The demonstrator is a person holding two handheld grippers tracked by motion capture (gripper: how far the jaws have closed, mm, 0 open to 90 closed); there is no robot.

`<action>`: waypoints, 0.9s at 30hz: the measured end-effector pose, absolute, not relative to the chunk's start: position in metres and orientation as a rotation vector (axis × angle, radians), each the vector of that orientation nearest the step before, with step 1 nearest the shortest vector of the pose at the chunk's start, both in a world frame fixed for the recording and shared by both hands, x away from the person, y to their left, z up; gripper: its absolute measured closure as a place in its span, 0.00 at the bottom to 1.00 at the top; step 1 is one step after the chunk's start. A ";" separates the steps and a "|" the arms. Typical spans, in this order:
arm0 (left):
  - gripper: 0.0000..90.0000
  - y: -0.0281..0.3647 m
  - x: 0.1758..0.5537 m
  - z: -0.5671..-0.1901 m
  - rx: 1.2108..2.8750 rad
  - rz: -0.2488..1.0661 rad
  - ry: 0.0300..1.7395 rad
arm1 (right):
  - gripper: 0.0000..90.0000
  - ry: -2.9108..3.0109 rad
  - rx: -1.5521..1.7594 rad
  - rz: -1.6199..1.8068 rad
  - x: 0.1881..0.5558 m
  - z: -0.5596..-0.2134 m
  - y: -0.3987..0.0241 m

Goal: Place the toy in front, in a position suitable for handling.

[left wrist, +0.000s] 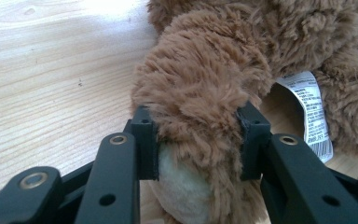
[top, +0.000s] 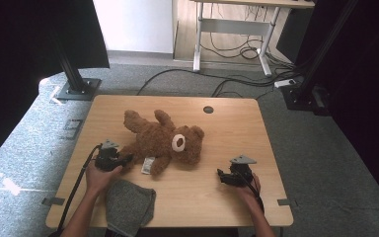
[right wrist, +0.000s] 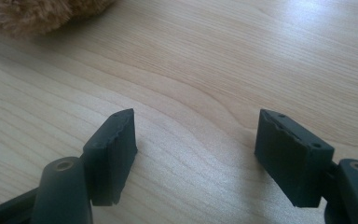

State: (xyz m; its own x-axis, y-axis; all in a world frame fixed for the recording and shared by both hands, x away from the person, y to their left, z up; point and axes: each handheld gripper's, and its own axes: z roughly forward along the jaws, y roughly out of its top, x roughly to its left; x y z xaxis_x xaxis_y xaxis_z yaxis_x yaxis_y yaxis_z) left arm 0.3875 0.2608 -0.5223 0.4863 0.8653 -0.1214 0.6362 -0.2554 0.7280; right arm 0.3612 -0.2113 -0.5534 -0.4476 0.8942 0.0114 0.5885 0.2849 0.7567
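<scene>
A brown teddy bear lies on its back on the wooden table, head to the right, with a white label at its side. My left gripper is at the bear's lower left. In the left gripper view my left gripper is shut on one furry leg just above its cream sole, both pads pressed into the fur, with the label to the right. My right gripper stands open over bare wood right of the bear, nothing between its jaws.
A folded grey cloth lies at the table's front edge, between the person's forearms. A round cable hole sits near the far edge. A tuft of bear fur shows at the top left of the right gripper view.
</scene>
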 end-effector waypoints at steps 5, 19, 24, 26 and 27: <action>0.66 0.260 0.380 -0.522 1.998 0.390 1.232 | 0.32 2.145 1.332 0.991 0.360 -0.553 -0.212; 0.65 0.264 0.379 -0.524 1.990 0.368 1.224 | 0.34 2.144 1.282 1.109 0.356 -0.543 -0.205; 0.65 0.265 0.379 -0.524 1.991 0.369 1.222 | 0.35 2.172 1.220 1.310 0.343 -0.529 -0.185; 0.65 0.265 0.379 -0.524 1.990 0.368 1.223 | 0.35 2.215 1.159 1.378 0.337 -0.525 -0.166; 0.65 0.265 0.379 -0.524 1.990 0.368 1.223 | 0.35 2.234 1.133 1.394 0.335 -0.524 -0.158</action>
State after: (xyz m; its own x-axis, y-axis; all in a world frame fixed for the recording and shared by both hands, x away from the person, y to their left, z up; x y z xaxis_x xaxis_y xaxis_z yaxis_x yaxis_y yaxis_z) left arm 0.3791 0.2645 -0.5237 0.5005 0.8547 -0.1378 0.6362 -0.2551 0.7281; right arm 0.3350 -0.1581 -0.5236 -0.6557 0.7367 0.1655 0.4726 0.2294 0.8509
